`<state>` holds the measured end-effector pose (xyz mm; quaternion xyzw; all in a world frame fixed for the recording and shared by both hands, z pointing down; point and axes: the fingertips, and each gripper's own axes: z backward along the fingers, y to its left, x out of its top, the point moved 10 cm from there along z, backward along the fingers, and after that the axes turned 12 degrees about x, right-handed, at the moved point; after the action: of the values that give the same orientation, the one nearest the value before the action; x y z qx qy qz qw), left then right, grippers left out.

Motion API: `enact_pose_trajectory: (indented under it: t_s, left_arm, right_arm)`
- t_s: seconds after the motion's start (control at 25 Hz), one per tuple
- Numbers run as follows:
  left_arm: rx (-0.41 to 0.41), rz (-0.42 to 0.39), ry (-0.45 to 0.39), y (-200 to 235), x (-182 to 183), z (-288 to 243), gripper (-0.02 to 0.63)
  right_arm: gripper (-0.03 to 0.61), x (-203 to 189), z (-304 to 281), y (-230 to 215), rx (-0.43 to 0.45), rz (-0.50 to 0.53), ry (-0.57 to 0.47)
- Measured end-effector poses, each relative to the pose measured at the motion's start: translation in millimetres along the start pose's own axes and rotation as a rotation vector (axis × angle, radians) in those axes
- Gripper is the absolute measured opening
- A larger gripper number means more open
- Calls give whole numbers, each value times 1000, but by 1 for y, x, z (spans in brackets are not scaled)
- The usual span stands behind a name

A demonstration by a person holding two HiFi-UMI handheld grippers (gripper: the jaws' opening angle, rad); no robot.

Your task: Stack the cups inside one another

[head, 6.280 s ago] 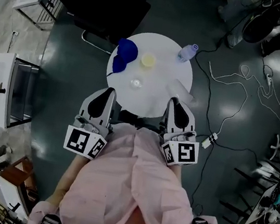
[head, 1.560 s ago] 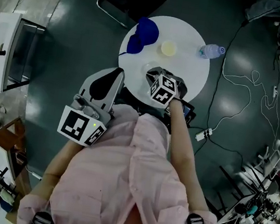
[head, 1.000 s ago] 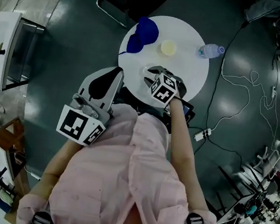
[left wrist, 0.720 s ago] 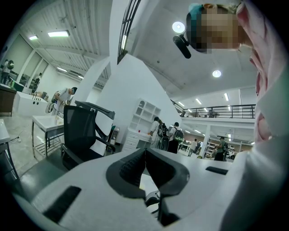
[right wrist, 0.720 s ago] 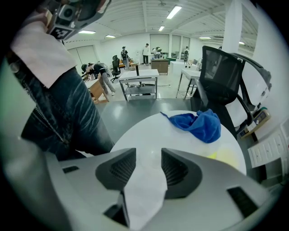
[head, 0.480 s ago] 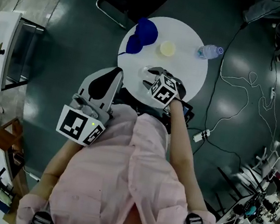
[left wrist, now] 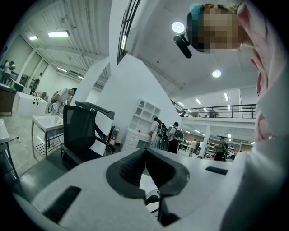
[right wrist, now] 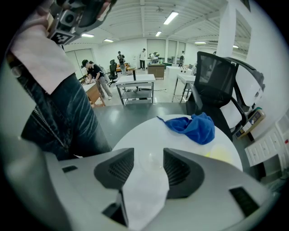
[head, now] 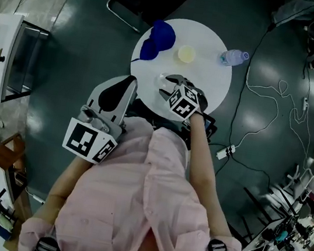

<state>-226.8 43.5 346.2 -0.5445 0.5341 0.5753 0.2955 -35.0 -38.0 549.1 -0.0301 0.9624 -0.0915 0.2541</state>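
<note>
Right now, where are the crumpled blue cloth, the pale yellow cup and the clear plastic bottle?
crumpled blue cloth [head: 156, 38], head view, its middle.
pale yellow cup [head: 186, 53], head view, its open mouth.
clear plastic bottle [head: 231, 57], head view, its body.

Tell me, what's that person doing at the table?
A person in a pink shirt holds a gripper in each hand. The right gripper has just been opening its jaws, with a clear plastic cup between them on the white round table. A pale yellow cup waits beside a blue cloth. The left gripper is shut and empty.
</note>
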Motion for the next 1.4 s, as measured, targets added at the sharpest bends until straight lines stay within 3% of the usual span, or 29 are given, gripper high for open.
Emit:
enact_pose_trajectory:
  t_s: [0.12, 0.44, 0.64, 0.8, 1.08, 1.4]
  left_arm:
    - [-9, -2, 1, -1, 0, 0, 20]
    - [-30, -1, 3, -5, -2, -3, 20]
    - [-43, -8, 7, -14, -2, -5, 20]
    - [-48, -9, 10, -18, -4, -7, 20]
    - [-79, -13, 24, -37, -9, -16, 20]
    - [-141, -24, 39, -75, -19, -30, 20]
  right_arm:
    - [186, 2, 6, 1, -50, -12, -50]
    - [178, 14, 39, 3, -298, -55, -261]
    - [55, 15, 64, 16, -460, -163, -461]
    - [38, 11, 77, 26, -505, -258, -622]
    - [34, -13, 122, 45, -618, -396, -785]
    - [34, -44, 188, 84, -775, -383, -882]
